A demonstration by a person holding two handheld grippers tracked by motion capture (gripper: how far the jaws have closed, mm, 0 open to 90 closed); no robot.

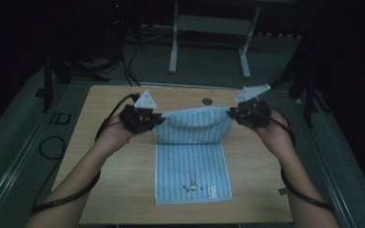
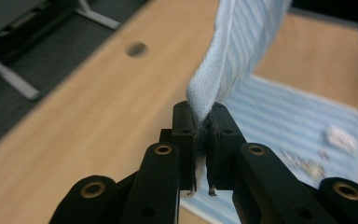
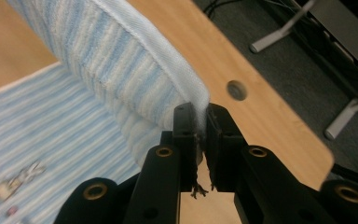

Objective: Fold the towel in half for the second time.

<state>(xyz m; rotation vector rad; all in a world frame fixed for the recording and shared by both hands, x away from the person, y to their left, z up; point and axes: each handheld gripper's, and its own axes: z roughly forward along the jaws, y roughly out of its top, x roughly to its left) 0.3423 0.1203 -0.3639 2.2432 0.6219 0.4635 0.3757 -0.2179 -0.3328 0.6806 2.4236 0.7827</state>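
The striped towel [image 1: 193, 156] is lifted by its far corners, pinched in the left claw [image 1: 158, 118] and right claw [image 1: 231, 112]; the near half lies on the tabletop [image 1: 114, 156]. A thinly gripped corner could slip, spoiling the fold.

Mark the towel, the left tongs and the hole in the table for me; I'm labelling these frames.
towel [image 1: 192, 161], high view, flat striped part lying on the table.
left tongs [image 2: 201, 135], left gripper view, between the tips clamped on the towel's corner.
hole [image 1: 207, 101], high view, its dark middle.
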